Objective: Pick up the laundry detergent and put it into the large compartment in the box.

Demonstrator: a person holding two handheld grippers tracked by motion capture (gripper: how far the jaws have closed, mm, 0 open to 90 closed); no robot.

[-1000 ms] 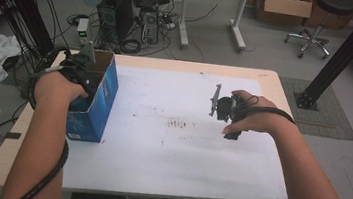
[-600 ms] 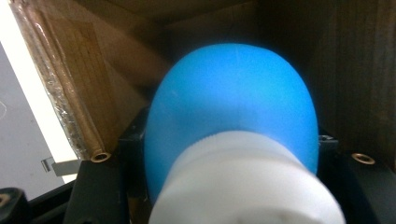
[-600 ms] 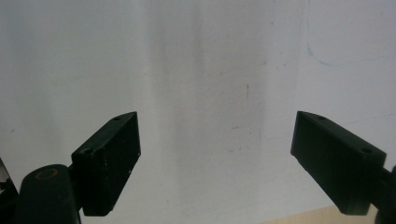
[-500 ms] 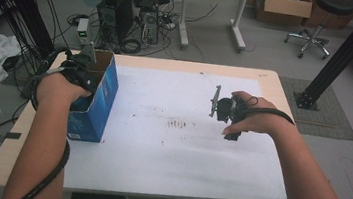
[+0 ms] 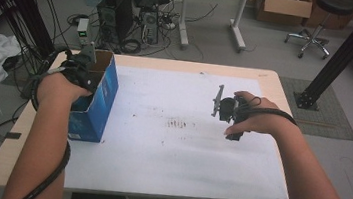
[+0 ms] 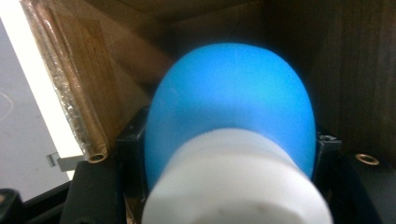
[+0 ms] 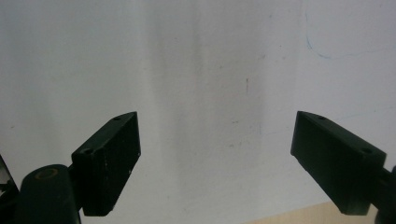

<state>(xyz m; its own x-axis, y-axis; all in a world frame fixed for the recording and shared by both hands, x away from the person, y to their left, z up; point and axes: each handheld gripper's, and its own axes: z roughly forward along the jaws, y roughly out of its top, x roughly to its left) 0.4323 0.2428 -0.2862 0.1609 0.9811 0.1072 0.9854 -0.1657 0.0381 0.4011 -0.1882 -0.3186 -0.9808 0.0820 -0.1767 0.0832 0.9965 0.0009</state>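
A blue cardboard box (image 5: 94,105) stands open at the table's left side. My left gripper (image 5: 85,64) reaches down into its top. In the left gripper view the gripper (image 6: 229,144) is shut on a rounded blue object (image 6: 231,102) with a white ribbed end (image 6: 233,186), and the box's brown inner walls (image 6: 140,51) surround it. My right gripper (image 5: 219,102) hovers over the right half of the table. Its jaws point toward the table's far side and stand wide open (image 7: 217,140), with only the white tabletop (image 7: 210,56) between them.
The white table sheet (image 5: 168,154) carries some dark smudges (image 5: 179,125) near its middle. A cable runs from each gripper along the forearms. Beyond the table are computer towers (image 5: 124,8), cables, another desk, a black post (image 5: 341,53) and cardboard boxes.
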